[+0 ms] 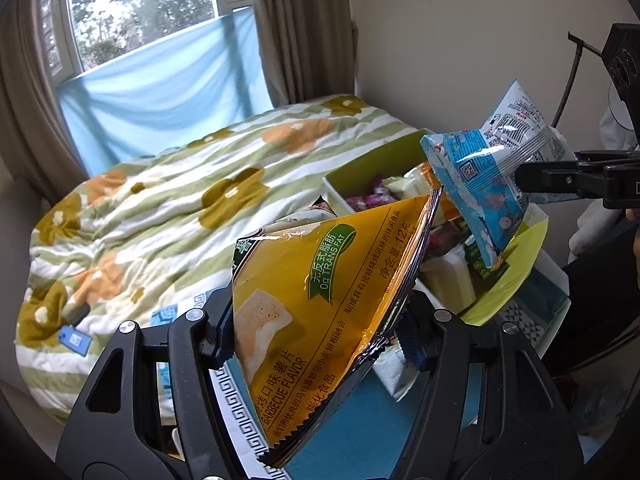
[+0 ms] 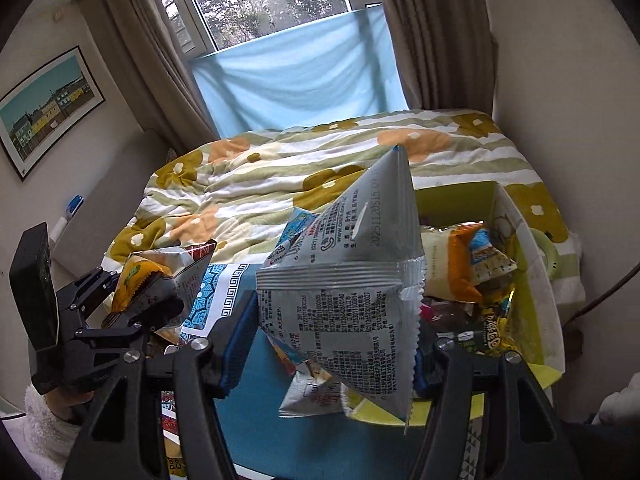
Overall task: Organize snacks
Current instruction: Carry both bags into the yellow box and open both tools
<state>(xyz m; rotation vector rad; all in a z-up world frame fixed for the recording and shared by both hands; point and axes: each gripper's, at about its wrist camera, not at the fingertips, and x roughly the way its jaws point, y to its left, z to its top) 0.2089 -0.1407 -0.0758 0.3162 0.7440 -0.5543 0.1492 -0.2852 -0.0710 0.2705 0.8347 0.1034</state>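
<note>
My left gripper (image 1: 316, 340) is shut on a yellow barbecue chips bag (image 1: 320, 300), held up above a blue patterned cloth (image 1: 360, 420). To its right, my right gripper (image 1: 532, 178) is shut on a blue and white snack bag (image 1: 480, 184) that hangs over a green box (image 1: 372, 156) full of snack packets. In the right wrist view the right gripper (image 2: 332, 352) pinches that bag's silver printed back (image 2: 360, 264), with the green box (image 2: 520, 216) just right of it. At the left, the left gripper (image 2: 160, 304) carries the yellow bag (image 2: 136, 276).
Behind the box lies a bed with a green striped, flowered quilt (image 1: 180, 208). Beyond it are a window with a blue cloth (image 2: 296, 80) and brown curtains. A framed picture (image 2: 48, 108) hangs on the left wall. A white fleecy sleeve (image 2: 44, 428) shows at lower left.
</note>
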